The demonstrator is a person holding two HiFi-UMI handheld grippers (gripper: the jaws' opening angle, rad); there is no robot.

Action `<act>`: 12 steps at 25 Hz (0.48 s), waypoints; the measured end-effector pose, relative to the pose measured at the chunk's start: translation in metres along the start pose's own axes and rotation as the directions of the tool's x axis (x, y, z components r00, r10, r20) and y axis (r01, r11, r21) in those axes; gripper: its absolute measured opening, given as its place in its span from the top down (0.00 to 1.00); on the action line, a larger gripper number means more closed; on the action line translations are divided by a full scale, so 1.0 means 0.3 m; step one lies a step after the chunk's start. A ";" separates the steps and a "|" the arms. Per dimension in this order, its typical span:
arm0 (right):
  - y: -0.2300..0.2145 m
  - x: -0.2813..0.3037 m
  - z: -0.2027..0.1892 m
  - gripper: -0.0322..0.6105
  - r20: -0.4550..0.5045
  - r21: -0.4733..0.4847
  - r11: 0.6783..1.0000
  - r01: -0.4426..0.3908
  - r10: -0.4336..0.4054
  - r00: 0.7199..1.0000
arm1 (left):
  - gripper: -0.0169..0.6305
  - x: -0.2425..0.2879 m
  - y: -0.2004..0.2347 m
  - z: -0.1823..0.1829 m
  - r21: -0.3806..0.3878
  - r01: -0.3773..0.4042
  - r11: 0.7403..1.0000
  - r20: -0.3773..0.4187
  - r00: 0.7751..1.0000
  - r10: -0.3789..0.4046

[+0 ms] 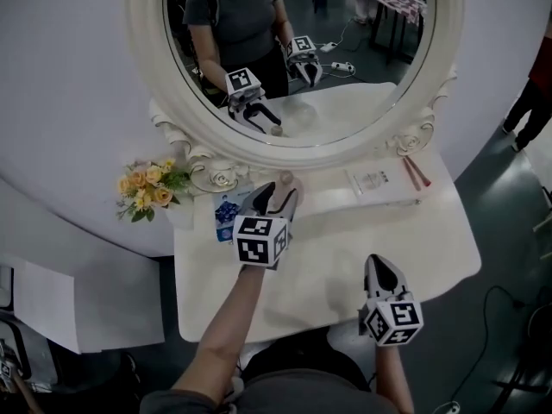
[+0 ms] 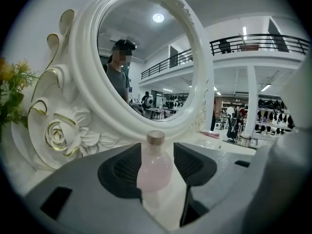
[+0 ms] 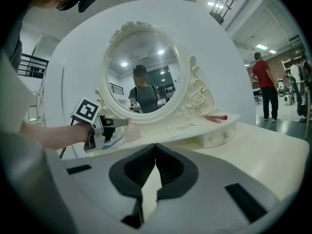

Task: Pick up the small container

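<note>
The small container is a little pink bottle with a tan cap (image 2: 155, 167). It stands upright on the white vanity table (image 1: 345, 257), just in front of the oval mirror's frame (image 1: 285, 179). My left gripper (image 1: 278, 193) is open with a jaw on each side of the bottle; in the left gripper view (image 2: 157, 152) a gap shows between the bottle and the right pad. From the right gripper view the bottle (image 3: 130, 133) sits at the left gripper's tips (image 3: 117, 123). My right gripper (image 1: 379, 264) hovers over the table's near right part, shut and empty (image 3: 156, 147).
The ornate white mirror (image 1: 129, 24) rises at the table's back. Yellow flowers (image 1: 151, 184) and a blue packet (image 1: 226, 210) lie left of the left gripper. A raised shelf with a leaflet (image 1: 375, 182) and a red stick (image 1: 416, 172) is at the right, with a small drawer (image 3: 219, 133).
</note>
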State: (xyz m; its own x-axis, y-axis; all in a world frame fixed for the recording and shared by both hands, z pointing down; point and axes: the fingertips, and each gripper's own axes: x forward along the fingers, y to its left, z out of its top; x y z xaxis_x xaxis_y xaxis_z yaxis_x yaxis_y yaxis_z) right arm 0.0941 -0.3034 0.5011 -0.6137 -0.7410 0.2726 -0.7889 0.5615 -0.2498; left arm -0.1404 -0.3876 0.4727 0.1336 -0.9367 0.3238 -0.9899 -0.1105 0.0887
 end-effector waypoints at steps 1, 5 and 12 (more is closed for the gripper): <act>-0.004 0.008 -0.002 0.94 -0.005 0.001 1.000 -0.007 0.007 1.000 | 0.67 0.008 0.003 0.000 -0.004 -0.005 1.000 -0.001 1.000 0.005; -0.019 0.040 -0.003 0.94 -0.016 0.003 0.999 -0.032 0.032 0.999 | 0.67 0.043 0.007 -0.004 -0.009 -0.019 1.000 -0.007 1.000 0.019; -0.038 0.065 -0.001 0.94 -0.029 0.004 0.999 -0.052 0.052 0.998 | 0.67 0.092 0.014 -0.011 -0.012 -0.047 0.999 -0.009 0.999 0.047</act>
State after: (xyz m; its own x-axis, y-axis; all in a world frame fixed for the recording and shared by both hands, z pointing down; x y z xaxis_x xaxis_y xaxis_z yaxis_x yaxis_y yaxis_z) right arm 0.0910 -0.3242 0.5096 -0.6544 -0.6999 0.2863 -0.7560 0.5976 -0.2671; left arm -0.1408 -0.4129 0.4850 0.0872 -0.9377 0.3363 -0.9945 -0.0621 0.0846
